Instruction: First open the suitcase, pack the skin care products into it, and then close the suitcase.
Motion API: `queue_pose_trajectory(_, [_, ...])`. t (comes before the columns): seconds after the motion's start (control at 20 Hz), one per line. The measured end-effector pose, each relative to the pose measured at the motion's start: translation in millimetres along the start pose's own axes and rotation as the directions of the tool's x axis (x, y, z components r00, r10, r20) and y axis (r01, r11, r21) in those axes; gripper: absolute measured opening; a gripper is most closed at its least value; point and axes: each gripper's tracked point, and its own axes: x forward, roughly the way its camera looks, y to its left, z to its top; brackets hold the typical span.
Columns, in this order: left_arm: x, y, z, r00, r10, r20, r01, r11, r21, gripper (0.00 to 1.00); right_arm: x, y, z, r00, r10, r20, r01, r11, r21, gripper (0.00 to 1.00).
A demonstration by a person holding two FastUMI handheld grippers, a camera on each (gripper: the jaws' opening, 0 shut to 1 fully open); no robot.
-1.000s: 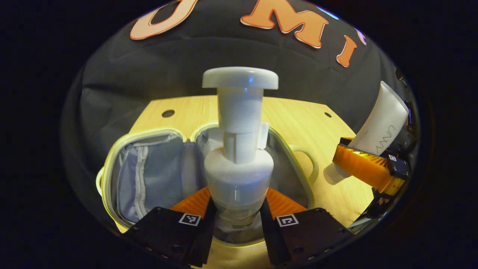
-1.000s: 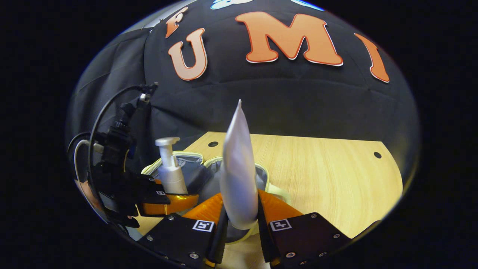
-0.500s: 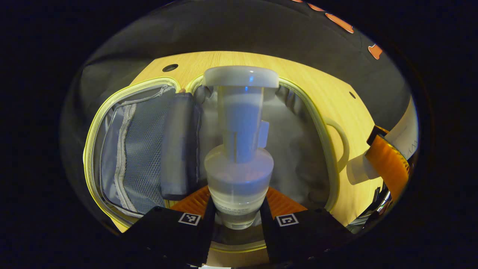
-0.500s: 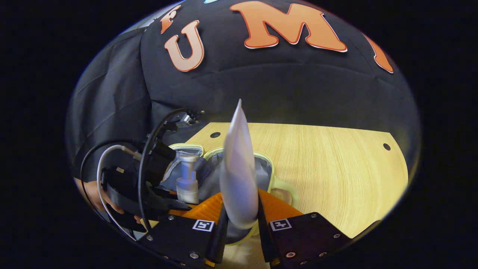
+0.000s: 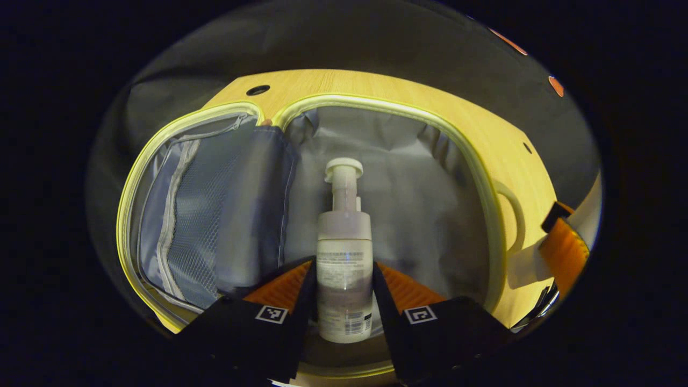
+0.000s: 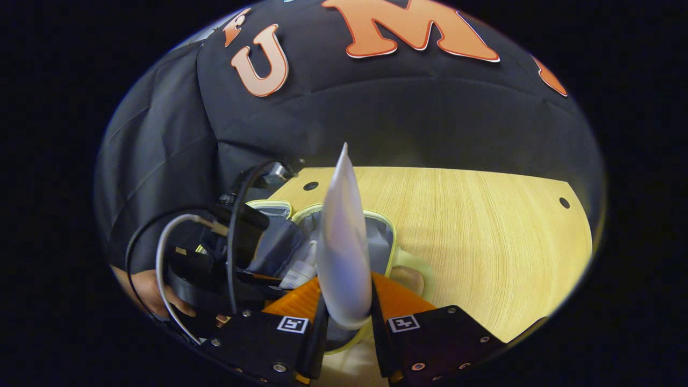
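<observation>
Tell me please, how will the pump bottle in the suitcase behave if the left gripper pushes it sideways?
The pump bottle lies on its side on the soft grey lining of the suitcase, so it probably cannot tip. Its round body may roll a little, though the lining's folds should slow it. It looks like rigid plastic, so likely stiff, and its smooth wall possibly slippery for the left gripper.

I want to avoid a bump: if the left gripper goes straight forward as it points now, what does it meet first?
Likely the grey lining of the open suitcase; the pump bottle between the left gripper fingers would touch first. Depth is unclear.
</observation>
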Motion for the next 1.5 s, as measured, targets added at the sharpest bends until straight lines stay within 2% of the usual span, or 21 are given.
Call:
queue_pose_trajectory(0.2, [-38.3,18.0,20.2,0.988,0.054,0.141,-0.057,0.998,0.015,0.72,6.0,8.2,-11.0,0.998,0.028,-0.051,-0.027,1.000,0.012,0.40])
queue_pose_trajectory(0.5, [-98.8,66.8,41.4,0.928,0.176,0.327,-0.193,0.981,0.021,0.72,27.7,24.1,-34.2,0.981,0.070,-0.179,-0.056,0.995,0.083,0.40])
queue_pose_trajectory(0.85, [-122.2,125.5,26.6,0.909,0.262,0.324,-0.245,0.965,-0.095,0.71,63.6,27.5,-71.0,0.928,0.069,-0.366,0.005,0.980,0.197,0.40])
queue_pose_trajectory(1.05, [-123.9,152.2,16.7,0.905,0.302,0.298,-0.266,0.951,-0.155,0.71,78.4,23.7,-84.6,0.890,-0.006,-0.457,0.102,0.977,0.186,0.40])
queue_pose_trajectory(1.15, [-126.9,165.0,13.2,0.903,0.319,0.287,-0.280,0.945,-0.169,0.71,77.2,21.7,-84.7,0.873,-0.015,-0.487,0.130,0.971,0.203,0.40])
queue_pose_trajectory(1.2, [-125.6,169.6,13.2,0.901,0.329,0.282,-0.289,0.941,-0.176,0.71,76.9,21.3,-83.3,0.867,-0.011,-0.498,0.147,0.961,0.235,0.46])
queue_pose_trajectory(1.25, [-124.7,173.1,15.1,0.899,0.336,0.282,-0.295,0.939,-0.179,0.71,76.4,22.3,-81.7,0.866,-0.002,-0.500,0.153,0.953,0.262,0.43])
queue_pose_trajectory(1.3, [-124.7,177.5,16.6,0.895,0.346,0.283,-0.303,0.935,-0.185,0.71,77.8,23.9,-79.1,0.867,0.008,-0.498,0.155,0.946,0.286,0.48])
queue_pose_trajectory(1.4, [-128.6,184.2,22.3,0.887,0.356,0.296,-0.301,0.929,-0.214,0.71,77.5,24.6,-73.1,0.879,0.016,-0.477,0.148,0.941,0.305,0.44])
queue_pose_trajectory(1.45, [-129.5,187.8,24.9,0.882,0.363,0.302,-0.302,0.925,-0.229,0.71,75.3,23.2,-69.8,0.884,0.008,-0.467,0.151,0.941,0.303,0.51])
queue_pose_trajectory(1.5, [-132.5,195.7,28.6,0.874,0.374,0.310,-0.308,0.920,-0.243,0.71,70.6,20.9,-63.8,0.892,0.000,-0.453,0.154,0.941,0.302,0.54])
